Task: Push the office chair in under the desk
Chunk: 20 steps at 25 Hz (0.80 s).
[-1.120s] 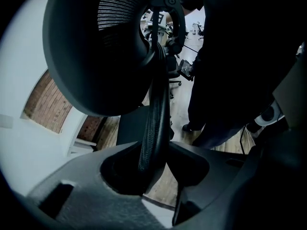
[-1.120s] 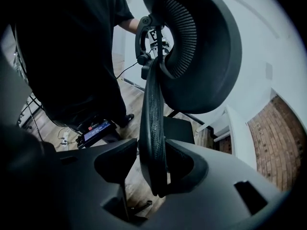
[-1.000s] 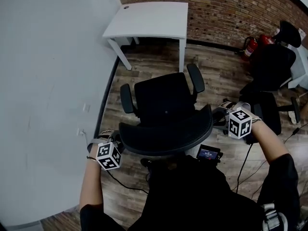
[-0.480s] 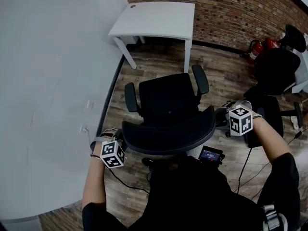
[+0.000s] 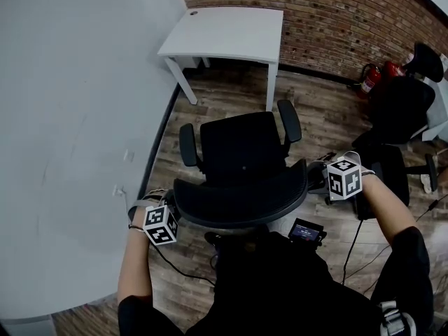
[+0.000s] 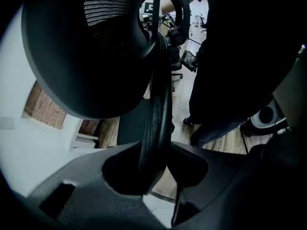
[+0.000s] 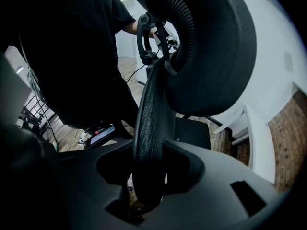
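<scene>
Looking steeply down, past a pale wall (image 5: pixel 70 117) at left and across plank floor (image 5: pixel 322 117) to a brick wall (image 5: pixel 336 19) on the far side. In that far corner, a white desk (image 5: pixel 227 30) set against both walls. Near of the desk and apart from it, a black chair (image 5: pixel 241 149), seat turned toward the desk, seat and both armrests wholly on the near side of the desk's legs. At far right, a second black chair (image 5: pixel 395 103), with red extinguishers (image 5: pixel 369 75) close by along the brick.

Nearest the camera, the chair's mesh backrest (image 5: pixel 238 201), taken at both ends of its top rim. At the left end, the left gripper (image 6: pixel 152 150), jaws having just been closing and pinching the padded rim between them. At the right end, the right gripper (image 7: pixel 149 152), jaws likewise just closing and clamped across the same rim, with the rim set deep in the gap. Both grippers angled sharply downward, marker cubes uppermost.

Just near of the backrest, a small lit screen (image 5: pixel 304 231) at the person's chest. On the floor at near left, a thin black cable (image 5: pixel 178 268).
</scene>
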{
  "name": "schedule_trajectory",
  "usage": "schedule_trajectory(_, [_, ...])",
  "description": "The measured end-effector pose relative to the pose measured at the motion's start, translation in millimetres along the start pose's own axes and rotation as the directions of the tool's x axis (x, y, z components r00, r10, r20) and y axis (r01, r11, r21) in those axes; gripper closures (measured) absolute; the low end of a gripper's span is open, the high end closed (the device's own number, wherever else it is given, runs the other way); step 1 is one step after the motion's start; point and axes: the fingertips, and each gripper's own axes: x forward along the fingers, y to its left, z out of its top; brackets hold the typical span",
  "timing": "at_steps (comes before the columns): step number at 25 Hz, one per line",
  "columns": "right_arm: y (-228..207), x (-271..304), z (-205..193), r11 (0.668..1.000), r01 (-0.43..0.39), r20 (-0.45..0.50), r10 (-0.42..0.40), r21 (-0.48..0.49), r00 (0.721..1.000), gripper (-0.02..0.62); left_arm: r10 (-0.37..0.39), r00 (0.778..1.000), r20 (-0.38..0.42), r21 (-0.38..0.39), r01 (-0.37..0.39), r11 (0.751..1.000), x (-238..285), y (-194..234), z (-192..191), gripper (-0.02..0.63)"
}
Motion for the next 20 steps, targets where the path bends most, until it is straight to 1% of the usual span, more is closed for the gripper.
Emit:
schedule_trajectory(5, [-12, 3, 4, 1.000, 0.019, 0.021, -0.019, 0.024, 1.000, 0.446, 0.015, 1.000, -0.023, -0.016, -0.016, 1.000, 4, 13, -10, 0.460])
schedule_trajectory(8, [-23, 7, 9, 0.997, 0.040, 0.059, -0.044, 0.063, 0.997, 0.449, 0.030, 0.999, -0.016, -0.027, -0.031, 0.999, 3, 27, -12, 0.457])
schedule_trajectory(12, [-38, 8, 13, 0.992, 0.069, 0.090, -0.079, 0.104, 0.993, 0.454, 0.027, 0.999, -0.024, -0.021, -0.027, 0.999, 4, 45, -17, 0.456])
schedule_trajectory(16, [-54, 10, 17, 0.988, 0.088, 0.097, -0.100, 0.126, 0.990, 0.455, 0.027, 0.999, -0.020, -0.015, -0.027, 1.000, 5, 60, -27, 0.455])
schedule_trajectory(20, [-63, 13, 21, 0.987, 0.093, 0.078, -0.104, 0.133, 0.992, 0.457, 0.011, 1.000, -0.006, 0.000, -0.011, 1.000, 7, 70, -33, 0.456])
